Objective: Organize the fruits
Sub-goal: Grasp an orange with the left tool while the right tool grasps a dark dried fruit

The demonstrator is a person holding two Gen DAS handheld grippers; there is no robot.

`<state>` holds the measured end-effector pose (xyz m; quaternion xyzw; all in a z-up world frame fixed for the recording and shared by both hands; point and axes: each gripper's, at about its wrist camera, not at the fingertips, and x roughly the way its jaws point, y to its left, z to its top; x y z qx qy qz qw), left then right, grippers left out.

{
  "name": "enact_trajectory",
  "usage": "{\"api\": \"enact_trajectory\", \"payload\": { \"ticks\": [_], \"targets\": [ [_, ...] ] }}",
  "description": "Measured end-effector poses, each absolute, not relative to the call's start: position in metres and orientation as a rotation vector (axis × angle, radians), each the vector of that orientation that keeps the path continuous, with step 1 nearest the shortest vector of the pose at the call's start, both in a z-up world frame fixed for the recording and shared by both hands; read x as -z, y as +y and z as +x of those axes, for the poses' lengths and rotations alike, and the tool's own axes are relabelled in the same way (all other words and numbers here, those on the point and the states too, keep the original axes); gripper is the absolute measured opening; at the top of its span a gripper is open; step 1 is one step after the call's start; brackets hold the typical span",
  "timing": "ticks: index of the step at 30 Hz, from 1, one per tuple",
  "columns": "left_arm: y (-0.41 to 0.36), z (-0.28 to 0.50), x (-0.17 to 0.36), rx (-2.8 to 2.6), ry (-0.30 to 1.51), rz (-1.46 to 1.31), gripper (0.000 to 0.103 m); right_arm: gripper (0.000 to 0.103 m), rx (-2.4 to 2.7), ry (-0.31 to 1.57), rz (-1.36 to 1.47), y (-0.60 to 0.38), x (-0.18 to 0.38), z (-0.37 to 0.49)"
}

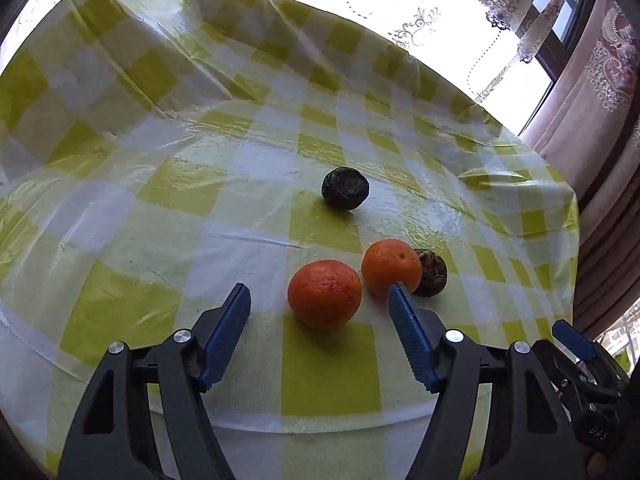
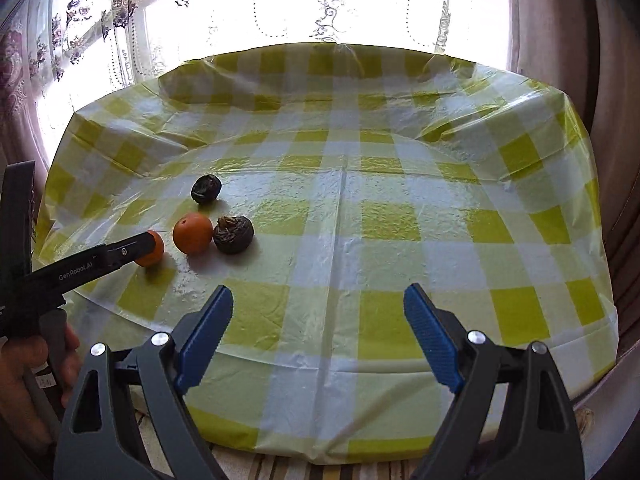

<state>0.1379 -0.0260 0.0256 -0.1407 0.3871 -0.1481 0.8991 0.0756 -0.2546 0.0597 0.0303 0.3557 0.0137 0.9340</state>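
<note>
Gaping wide and empty, the blue-padded left gripper [image 1: 320,296] is hovering at the nearest round orange tangerine [image 1: 325,293] on the yellow-checked plastic tablecloth [image 1: 160,184], a firm, light, roll-prone fruit probably best pinched across its middle, while 1 more tangerine [image 1: 391,267] and 2 dark wrinkled fruits [image 1: 345,188] are lying beyond and the right gripper [image 2: 318,302] is idling equally wide.

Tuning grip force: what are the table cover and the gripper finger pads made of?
Table cover: looks like thin glossy plastic film, going by its sheen, glare and sharp creases. Finger pads on the left hand-held gripper: matte blue, toothed and ribbed, probably moulded plastic or rubber; which one cannot be told.
</note>
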Motion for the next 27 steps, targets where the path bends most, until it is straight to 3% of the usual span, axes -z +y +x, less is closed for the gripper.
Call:
{"api": "enact_trajectory", "payload": {
  "ticks": [7,13,20,25,27],
  "targets": [
    [-0.028,0.140,-0.024,0.313,0.795,-0.274,0.057,0.087,-0.061,0.741,-0.014,-0.226,-0.051,0.106],
    [-0.030,0.138,-0.021,0.328,0.792,-0.269,0.036,0.087,-0.070,0.775,-0.059,-0.211,-0.043,0.128],
    [-0.026,0.132,-0.022,0.309,0.761,-0.283,0.035,0.086,-0.080,0.804,-0.138,-0.196,-0.033,0.149],
    [-0.026,0.129,-0.024,0.304,0.742,-0.279,0.035,0.077,-0.096,0.816,-0.159,-0.189,-0.029,0.162],
    [-0.025,0.129,-0.024,0.303,0.742,-0.285,0.035,0.068,-0.104,0.828,-0.156,-0.186,-0.028,0.166]
  ]
}}
